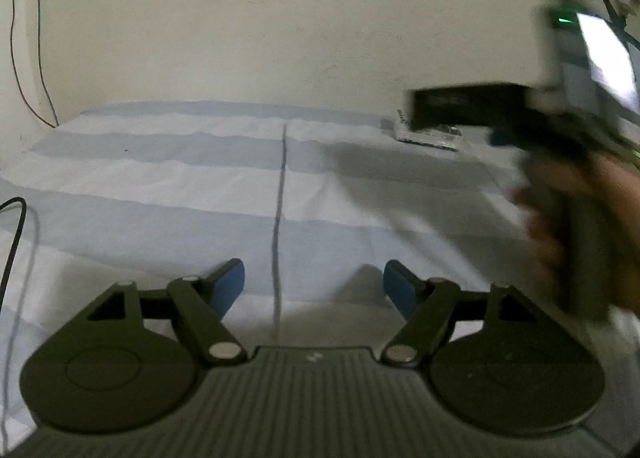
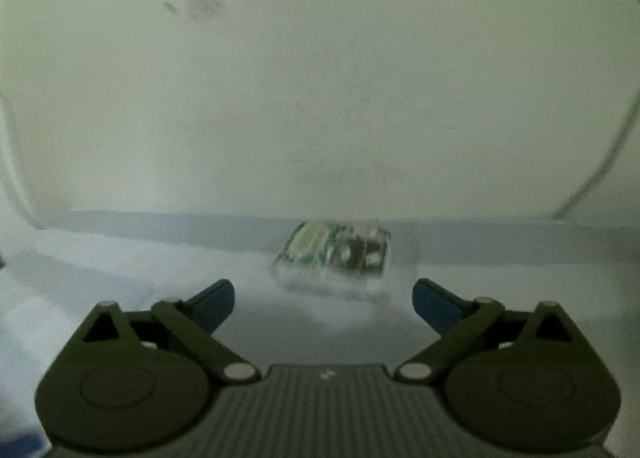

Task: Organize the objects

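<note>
A small clear plastic case with a green circuit board inside point(image 2: 334, 254) lies on the striped cloth near the wall, just ahead of my right gripper point(image 2: 323, 298), which is open and empty. The same case shows far right in the left wrist view point(image 1: 428, 134), partly hidden by the right gripper's body point(image 1: 520, 114), which is blurred and held by a hand. My left gripper point(image 1: 314, 288) is open and empty, low over the cloth near its dark centre seam.
The surface is a blue-and-white striped cloth point(image 1: 160, 178) against a cream wall point(image 1: 240, 18). Thin cables point(image 1: 36, 58) hang at the far left, a black cable point(image 1: 16, 226) lies on the left edge. A cable hangs at the right point(image 2: 600, 162).
</note>
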